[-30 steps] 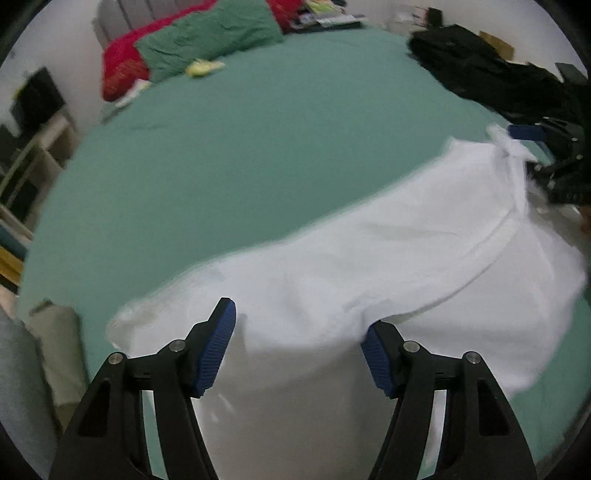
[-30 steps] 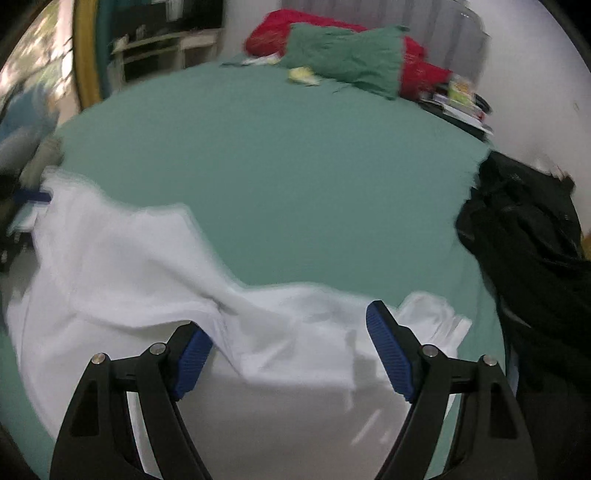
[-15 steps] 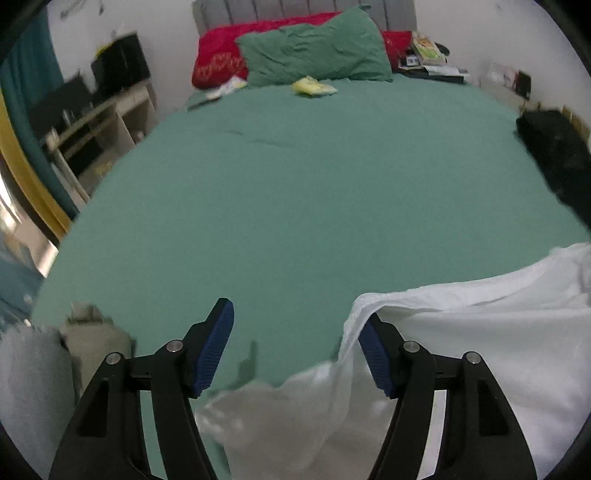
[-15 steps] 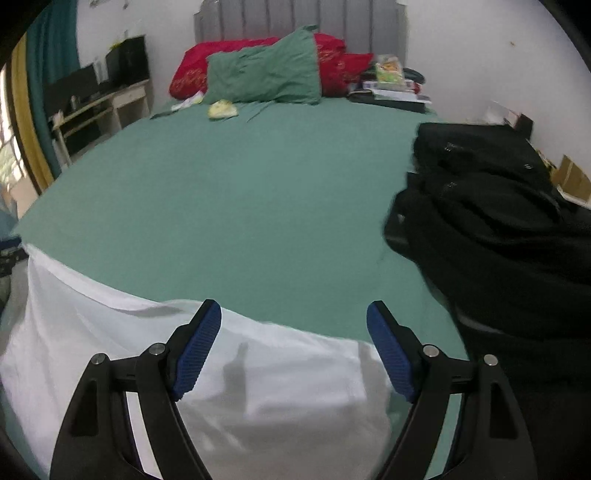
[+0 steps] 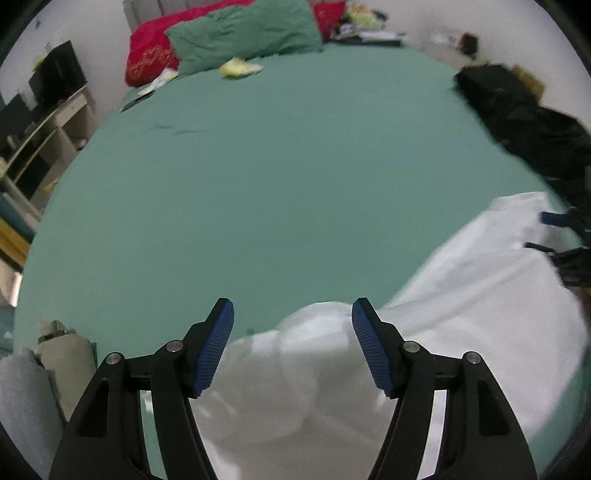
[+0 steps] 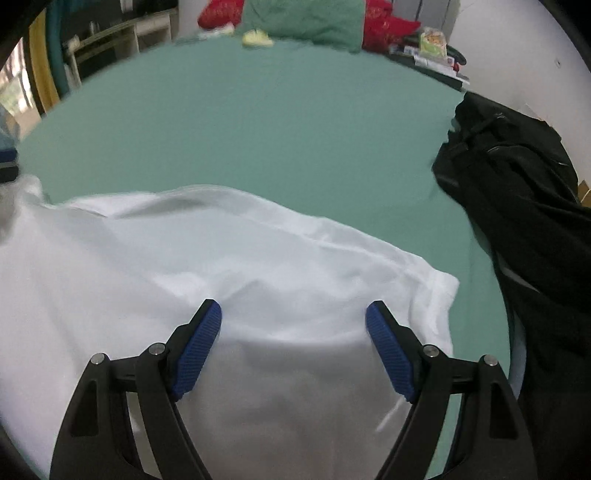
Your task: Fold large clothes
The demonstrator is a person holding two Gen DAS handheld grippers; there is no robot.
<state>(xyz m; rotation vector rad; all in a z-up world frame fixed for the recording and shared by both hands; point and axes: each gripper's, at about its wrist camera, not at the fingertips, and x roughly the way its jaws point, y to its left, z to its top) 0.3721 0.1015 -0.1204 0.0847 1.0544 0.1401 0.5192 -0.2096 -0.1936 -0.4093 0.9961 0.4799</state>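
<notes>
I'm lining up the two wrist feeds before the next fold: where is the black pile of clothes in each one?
Left wrist: black pile at the upper right, on the far right edge of the green bed, beyond the white garment.
Right wrist: black pile fills the right side, just right of the white garment.
Shared landmark: the green pillow at the head of the bed.
</notes>
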